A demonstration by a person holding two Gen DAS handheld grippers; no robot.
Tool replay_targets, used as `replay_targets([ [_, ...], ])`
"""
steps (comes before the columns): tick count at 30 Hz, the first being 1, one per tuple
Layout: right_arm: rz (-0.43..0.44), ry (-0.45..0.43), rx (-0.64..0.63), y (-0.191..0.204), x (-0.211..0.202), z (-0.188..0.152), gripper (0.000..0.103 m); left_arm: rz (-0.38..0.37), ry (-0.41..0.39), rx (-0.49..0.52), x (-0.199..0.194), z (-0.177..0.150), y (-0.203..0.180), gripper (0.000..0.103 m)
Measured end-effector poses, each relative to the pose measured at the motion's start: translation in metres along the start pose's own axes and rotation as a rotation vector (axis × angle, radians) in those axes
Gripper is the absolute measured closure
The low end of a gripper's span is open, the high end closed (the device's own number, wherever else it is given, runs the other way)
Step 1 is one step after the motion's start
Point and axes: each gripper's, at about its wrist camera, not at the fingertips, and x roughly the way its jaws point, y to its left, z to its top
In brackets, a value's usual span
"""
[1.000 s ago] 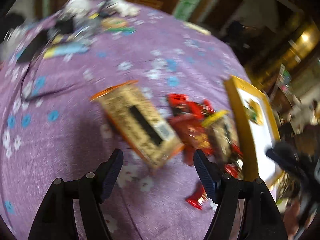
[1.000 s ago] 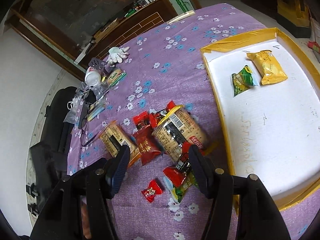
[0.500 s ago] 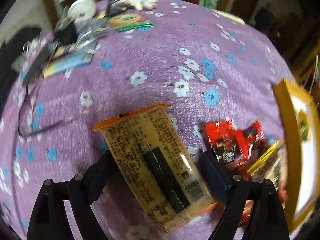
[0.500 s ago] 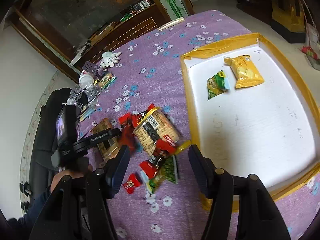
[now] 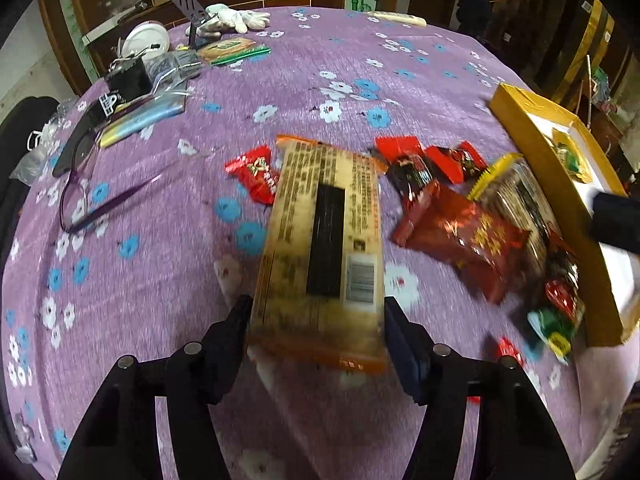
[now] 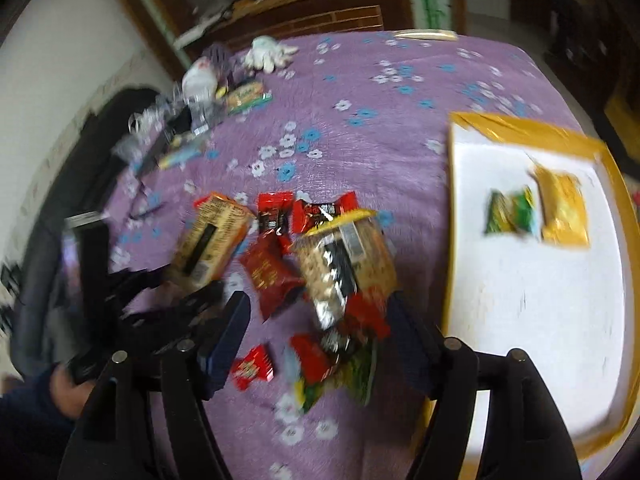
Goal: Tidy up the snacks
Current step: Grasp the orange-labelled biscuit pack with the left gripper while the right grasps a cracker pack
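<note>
A long tan-and-orange cracker pack [image 5: 324, 240] lies on the purple flowered cloth, its near end between the open fingers of my left gripper [image 5: 318, 330]. The pack also shows in the right wrist view [image 6: 210, 242], with the left gripper [image 6: 176, 292] at its near end. To its right lies a pile of red snack packets [image 5: 456, 224] and a clear biscuit pack [image 6: 344, 260]. My right gripper [image 6: 320, 328] is open and empty above that pile. A yellow-rimmed white tray [image 6: 540, 280] holds a green packet [image 6: 510, 214] and a yellow packet [image 6: 562, 210].
Purple glasses [image 5: 80, 196], a black box [image 5: 128, 78], a white glove [image 5: 236, 20] and other clutter lie at the table's far left. A small red candy [image 6: 254, 366] and a green packet [image 6: 340, 376] lie near the front. The tray's edge [image 5: 532, 148] stands to the right.
My left gripper has closed in on the cracker pack, whose near end now lies between the fingers. My right gripper has swung left and down over the snack pile.
</note>
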Motion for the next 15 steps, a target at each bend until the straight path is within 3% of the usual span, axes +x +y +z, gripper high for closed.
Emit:
replay_targets([
  [7,-0.050,0.144,-0.098,0.005,0.048,0.016,0.030,-0.045,0.007,-0.022,-0.008,-0.005,0.009,0.036],
  [12,-0.109,0.139,-0.161,0.013,0.052,0.011,0.028,-0.041,-0.036,0.019,-0.017,0.006,0.005,0.035],
  [15,-0.147,0.146,-0.168,0.014,0.055,0.009,0.028,-0.002,-0.043,0.041,-0.013,0.020,0.000,0.026],
])
